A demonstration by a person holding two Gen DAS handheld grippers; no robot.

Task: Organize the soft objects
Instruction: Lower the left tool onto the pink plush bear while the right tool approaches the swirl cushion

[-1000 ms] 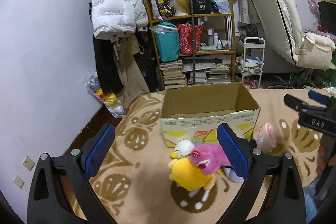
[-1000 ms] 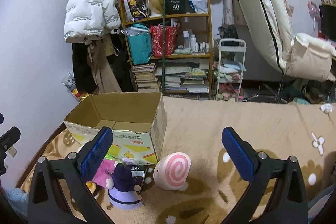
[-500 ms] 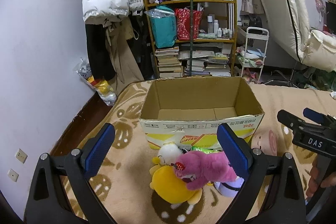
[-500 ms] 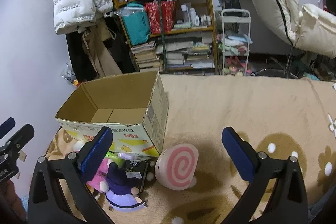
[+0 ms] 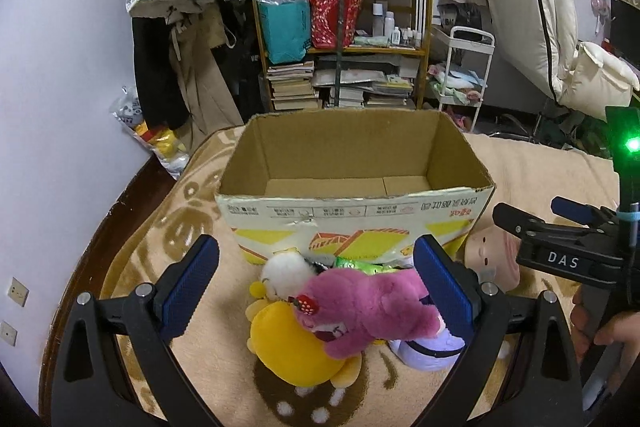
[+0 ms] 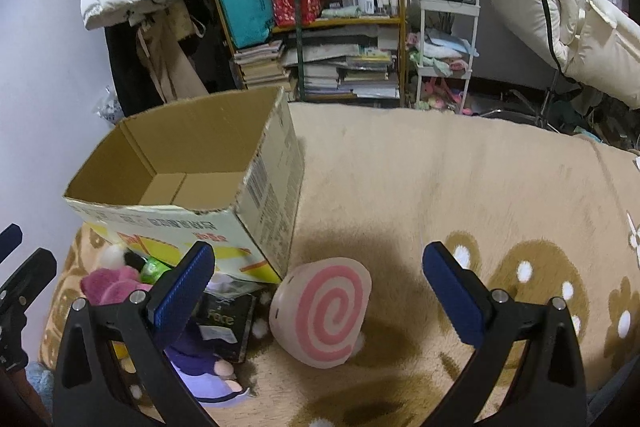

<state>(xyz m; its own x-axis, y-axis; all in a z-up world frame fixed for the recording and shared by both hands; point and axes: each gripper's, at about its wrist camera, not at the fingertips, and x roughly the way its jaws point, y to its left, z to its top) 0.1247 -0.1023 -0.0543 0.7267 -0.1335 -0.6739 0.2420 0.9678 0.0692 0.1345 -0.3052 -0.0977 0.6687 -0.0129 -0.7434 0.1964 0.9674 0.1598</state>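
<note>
An empty cardboard box [image 5: 356, 215] [image 6: 224, 227] stands open on a beige blanket. In front of it lies a heap of plush toys: a pink one [image 5: 368, 311] on top of a yellow one [image 5: 292, 343], a white one [image 5: 284, 267] behind, a purple one [image 5: 428, 349] [image 6: 200, 367] to the right. A round pink-swirl cushion [image 6: 324, 311] [image 5: 492, 259] leans beside the box's right corner. My left gripper [image 5: 316, 285] hangs open just above the heap. Above the swirl cushion my right gripper [image 6: 320, 291] is open and holds nothing.
A black booklet [image 6: 228, 319] lies under the box's corner. Behind the blanket stand a crowded bookshelf [image 5: 344, 39], hung coats [image 5: 176, 7], a white trolley [image 5: 464, 75] and a cream recliner [image 5: 532, 3]. The blanket [image 6: 460, 179] stretches bare to the right.
Both grippers have moved forward and lower towards the toys and the box, which now loom larger. Both stay open and nothing has been picked up.
</note>
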